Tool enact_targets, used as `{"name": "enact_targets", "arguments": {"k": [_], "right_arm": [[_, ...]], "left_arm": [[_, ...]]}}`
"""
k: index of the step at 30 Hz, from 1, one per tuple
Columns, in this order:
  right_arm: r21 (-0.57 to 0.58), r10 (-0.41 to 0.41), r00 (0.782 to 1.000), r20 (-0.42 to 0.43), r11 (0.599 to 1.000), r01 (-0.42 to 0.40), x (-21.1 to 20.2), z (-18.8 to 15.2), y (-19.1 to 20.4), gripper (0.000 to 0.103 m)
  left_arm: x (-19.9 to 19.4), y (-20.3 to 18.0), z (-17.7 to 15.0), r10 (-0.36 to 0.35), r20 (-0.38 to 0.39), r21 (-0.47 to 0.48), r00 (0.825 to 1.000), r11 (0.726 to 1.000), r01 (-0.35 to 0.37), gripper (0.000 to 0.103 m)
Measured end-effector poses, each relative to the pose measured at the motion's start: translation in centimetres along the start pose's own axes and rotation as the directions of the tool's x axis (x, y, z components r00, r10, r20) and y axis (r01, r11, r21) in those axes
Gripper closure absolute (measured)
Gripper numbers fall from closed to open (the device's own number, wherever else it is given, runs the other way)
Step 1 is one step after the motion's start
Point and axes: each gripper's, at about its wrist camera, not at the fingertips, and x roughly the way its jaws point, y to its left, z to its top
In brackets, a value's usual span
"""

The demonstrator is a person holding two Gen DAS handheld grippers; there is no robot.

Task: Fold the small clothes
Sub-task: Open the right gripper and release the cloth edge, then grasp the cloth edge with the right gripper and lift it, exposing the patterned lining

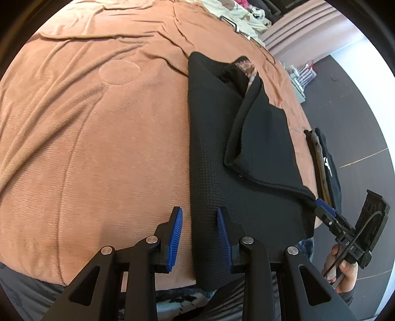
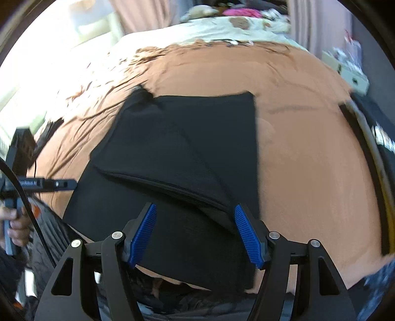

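The left gripper (image 1: 199, 237) hovers low over the near edge of the bed, its two blue-padded fingers (image 1: 175, 237) spread apart and straddling the left border of one black garment (image 1: 217, 177); nothing sits between the pads. In the right wrist view the right gripper (image 2: 195, 234) has its two fingers (image 2: 248, 237) spread wide, with the folded corner of the garment (image 2: 177, 158) lying between them, not clamped. Seen from the left camera, the right gripper (image 1: 323, 210) reaches in from the right with its blue tip at that same folded corner, and one hand (image 1: 343, 271) grips its handle; from that angle the tip looks closed, though the gap cannot be judged there. The other hand (image 2: 14, 227) shows at the left of the right wrist view, holding the left tool.

The garment lies flat on the orange-brown bedspread (image 1: 98, 123), one flap turned over itself, a patterned lining (image 1: 249, 66) visible at its far opening. A second dark item with a pale marking (image 1: 325, 163) lies at the bed's right edge. Farther off, a cream blanket (image 2: 222, 29) and a pink cloth (image 2: 242, 11) sit at the head of the bed
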Motion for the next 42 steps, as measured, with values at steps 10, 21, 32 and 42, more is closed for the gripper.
{"name": "enact_targets", "arguments": {"k": [10, 21, 32, 42], "right_arm": [[-0.251, -0.001, 1.000, -0.011, 0.968, -0.002, 2.1, 2.2, 8.9, 0.039], [-0.403, -0.088, 0.991, -0.102, 0.914, 0.040, 8.5, 4.4, 14.0, 0.048], [-0.399, -0.104, 0.987, -0.122, 0.916, 0.048, 10.9, 6.2, 14.2, 0.096], [-0.296, -0.046, 0.998, -0.035, 0.955, 0.034, 7.2, 9.2, 10.0, 0.098]], "left_arm": [[-4.0, 4.3, 0.3, -0.044, 0.073, -0.039, 0.996, 0.998, 0.047, 0.072], [-6.7, 8.1, 0.3, -0.092, 0.122, -0.079, 0.988, 0.992, 0.103, 0.072], [-6.3, 8.6, 1.3, -0.113, 0.118, -0.091, 0.987, 0.988, 0.124, 0.072], [-4.1, 5.4, 2.6, -0.106, 0.086, -0.049, 0.991, 0.993, 0.110, 0.072]]}}
